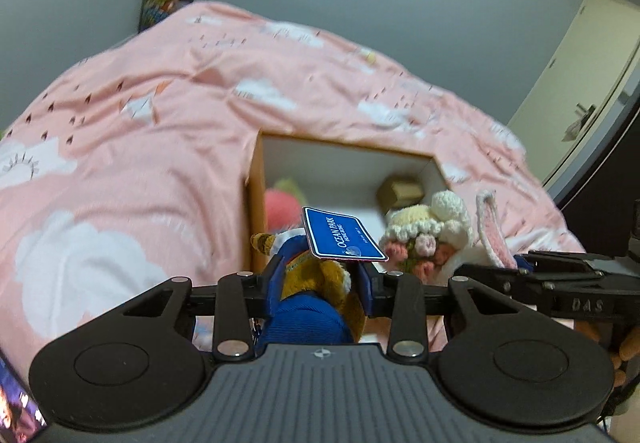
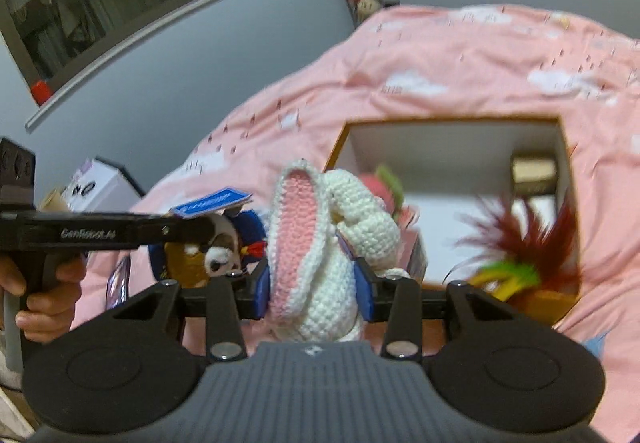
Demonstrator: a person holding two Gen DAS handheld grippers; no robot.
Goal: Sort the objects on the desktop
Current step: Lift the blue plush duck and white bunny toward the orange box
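Crocheted rabbit point(image 2: 320, 255) between right tongs point(image 2: 318, 285)

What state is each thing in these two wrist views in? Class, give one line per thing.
Left hand-held gripper: shut on the brown plush toy.
Brown plush toy in blue clothes: held, blue card tag attached.
Right hand-held gripper: shut on the rabbit.
White crocheted rabbit with pink-lined ears: held.
Open white-lined cardboard box: on the pink bedspread, partly filled.
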